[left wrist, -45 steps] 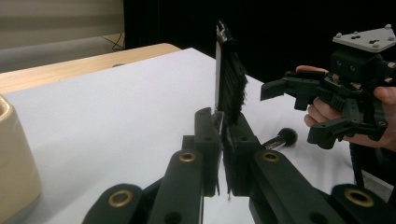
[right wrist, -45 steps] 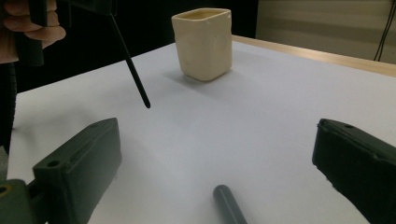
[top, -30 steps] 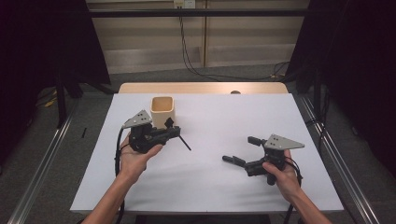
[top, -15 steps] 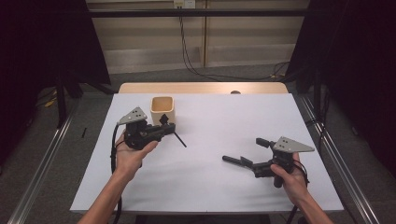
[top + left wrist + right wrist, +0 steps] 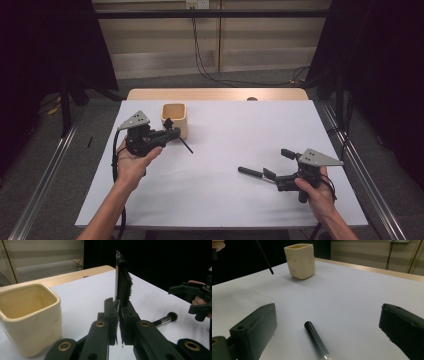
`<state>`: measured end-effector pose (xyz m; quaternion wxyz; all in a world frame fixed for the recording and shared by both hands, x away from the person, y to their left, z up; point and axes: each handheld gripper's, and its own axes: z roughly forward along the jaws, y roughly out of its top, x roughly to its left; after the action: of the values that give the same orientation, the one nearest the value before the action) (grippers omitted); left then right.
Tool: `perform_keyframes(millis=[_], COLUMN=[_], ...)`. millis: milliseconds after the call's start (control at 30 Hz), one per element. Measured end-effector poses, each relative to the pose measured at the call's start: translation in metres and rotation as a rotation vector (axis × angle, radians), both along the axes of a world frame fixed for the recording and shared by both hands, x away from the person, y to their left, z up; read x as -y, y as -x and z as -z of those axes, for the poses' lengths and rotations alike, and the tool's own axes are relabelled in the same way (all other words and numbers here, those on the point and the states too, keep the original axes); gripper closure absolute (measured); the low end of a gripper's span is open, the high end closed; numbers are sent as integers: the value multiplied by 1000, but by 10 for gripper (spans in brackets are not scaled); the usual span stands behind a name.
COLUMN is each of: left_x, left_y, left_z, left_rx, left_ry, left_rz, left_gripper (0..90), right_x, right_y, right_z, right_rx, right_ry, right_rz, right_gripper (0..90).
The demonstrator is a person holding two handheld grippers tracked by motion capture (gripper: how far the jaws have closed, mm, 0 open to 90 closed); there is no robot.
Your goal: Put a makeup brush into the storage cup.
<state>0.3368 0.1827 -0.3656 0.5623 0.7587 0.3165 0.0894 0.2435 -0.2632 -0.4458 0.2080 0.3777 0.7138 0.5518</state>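
My left gripper (image 5: pixel 170 134) (image 5: pixel 119 303) is shut on a flat black-bristled brush (image 5: pixel 123 281), held just in front of the cream cup (image 5: pixel 175 119) (image 5: pixel 28 315). The brush's bristles point up and its thin handle (image 5: pixel 186 146) (image 5: pixel 264 256) slants down to the right. My right gripper (image 5: pixel 278 164) (image 5: pixel 327 308) stands open low over the table near the front right. Between its jaws a second brush (image 5: pixel 252 173) (image 5: pixel 315 341), black-handled with a silver ferrule, lies on the white table. Its round bristle head (image 5: pixel 172 315) points towards the right gripper.
The white table top (image 5: pixel 235 125) has a wooden strip (image 5: pixel 215 94) along its far edge. Cables (image 5: pixel 200 55) hang on the wall behind. Metal rails (image 5: pixel 47 190) run along the floor on both sides.
My right gripper has drawn back to the right, while the brush on the table stays where it lay. The left gripper with its brush has shifted slightly left, closer to the cup.
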Motion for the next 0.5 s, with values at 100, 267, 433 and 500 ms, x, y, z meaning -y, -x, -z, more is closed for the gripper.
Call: perform_keyframes(millis=[100, 267, 433, 500], left_x=[-5, -14, -20, -21], left_y=[-2, -6, -11, -13], left_z=[-2, -4, -7, -7], left_rx=[3, 0, 3, -6], left_ry=[-4, 0, 5, 24], left_rz=[-15, -42, -61, -70], left_gripper=[856, 856, 856, 856], right_x=[3, 12, 17, 19], right_y=[2, 6, 8, 9], right_z=[1, 4, 8, 9], right_rx=[1, 9, 24, 27], right_ry=[1, -20, -20, -17], right_rz=[14, 70, 107, 113], right_gripper=[9, 8, 1, 2])
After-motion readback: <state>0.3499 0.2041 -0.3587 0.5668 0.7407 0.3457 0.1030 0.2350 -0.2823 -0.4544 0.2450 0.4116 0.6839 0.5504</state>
